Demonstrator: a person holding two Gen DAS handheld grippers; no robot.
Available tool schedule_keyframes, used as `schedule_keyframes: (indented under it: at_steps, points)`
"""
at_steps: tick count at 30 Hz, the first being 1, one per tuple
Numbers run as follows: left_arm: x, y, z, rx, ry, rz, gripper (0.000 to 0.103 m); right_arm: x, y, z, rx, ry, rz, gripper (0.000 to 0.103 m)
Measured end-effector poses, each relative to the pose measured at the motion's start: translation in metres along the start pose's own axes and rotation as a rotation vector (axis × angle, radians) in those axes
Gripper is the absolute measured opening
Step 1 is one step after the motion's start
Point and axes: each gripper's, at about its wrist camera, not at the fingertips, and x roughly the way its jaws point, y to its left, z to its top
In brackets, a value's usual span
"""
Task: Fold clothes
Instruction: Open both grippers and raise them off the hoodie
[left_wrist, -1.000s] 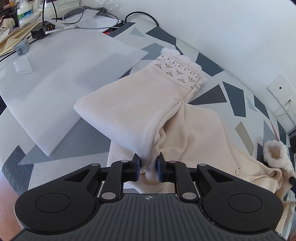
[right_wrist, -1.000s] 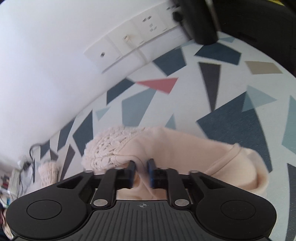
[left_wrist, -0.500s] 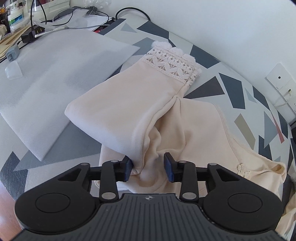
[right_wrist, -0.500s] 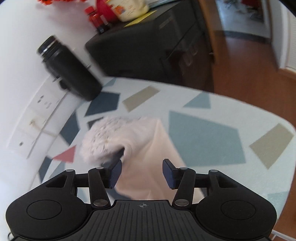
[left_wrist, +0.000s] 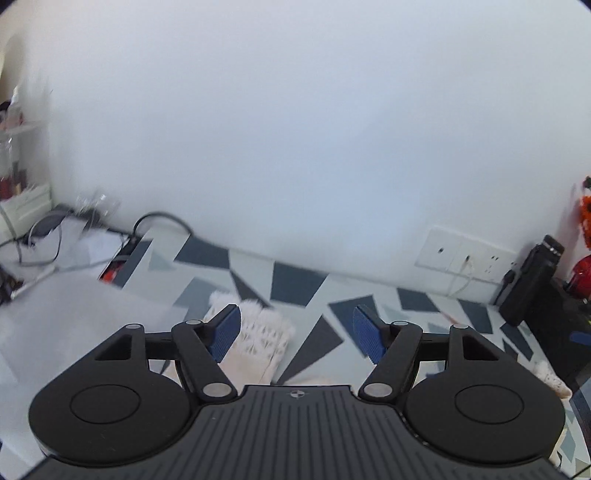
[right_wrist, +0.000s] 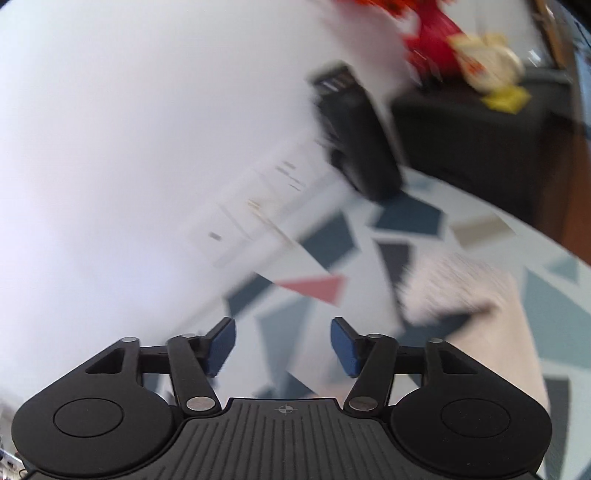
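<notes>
A cream garment lies on the patterned table. In the left wrist view only its lace cuff (left_wrist: 264, 334) shows, low between and behind the fingers. My left gripper (left_wrist: 295, 334) hangs above it with its jaws opening and nothing between the blue pads. In the blurred right wrist view the other knitted cuff and cream cloth (right_wrist: 476, 314) lie to the right of my right gripper (right_wrist: 282, 345). Its jaws are opening too, with only the table seen between them.
A white foam sheet (left_wrist: 55, 317) covers the table's left part, with cables (left_wrist: 44, 243) behind it. Wall sockets (left_wrist: 465, 254) sit on the white wall. A black bottle (left_wrist: 528, 284) stands at the right by a dark cabinet (right_wrist: 480, 147).
Both grippers let go of the cream garment, opened and rose away from it. Both views now tilt up toward the wall, and the right one is blurred.
</notes>
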Motion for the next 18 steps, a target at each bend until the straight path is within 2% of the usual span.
schedule_keyframes:
  at_steps: [1, 3, 4, 7, 8, 10, 12, 15, 18]
  points:
    - [0.002, -0.001, 0.009, 0.036, -0.017, -0.037, 0.07, -0.002, 0.015, 0.005, -0.016, -0.031, 0.034, 0.066]
    - [0.011, -0.003, 0.022, 0.111, -0.024, -0.105, 0.081, -0.002, 0.036, 0.01, -0.064, -0.057, 0.066, 0.073]
    - [0.018, -0.004, 0.025, 0.142, -0.007, -0.135, 0.083, 0.0, 0.046, 0.012, -0.101, -0.061, 0.07, 0.074]
    - [0.055, 0.0, 0.016, 0.177, 0.142, -0.179, 0.084, 0.025, 0.059, 0.001, -0.237, 0.043, -0.024, 0.071]
    - [0.067, 0.003, 0.009, 0.173, 0.2, -0.184, 0.083, 0.036, 0.057, -0.008, -0.269, 0.104, -0.063, 0.069]
    - [0.086, 0.008, -0.014, 0.161, 0.276, -0.21, 0.081, 0.059, 0.048, -0.03, -0.326, 0.239, -0.144, 0.042]
    - [0.097, 0.009, -0.036, 0.16, 0.323, -0.221, 0.081, 0.081, 0.035, -0.057, -0.382, 0.349, -0.21, 0.032]
    - [0.108, 0.008, -0.068, 0.125, 0.414, -0.24, 0.081, 0.102, 0.027, -0.08, -0.421, 0.425, -0.273, 0.034]
    - [0.114, 0.012, -0.088, 0.1, 0.471, -0.259, 0.081, 0.121, 0.022, -0.098, -0.466, 0.485, -0.324, 0.037]
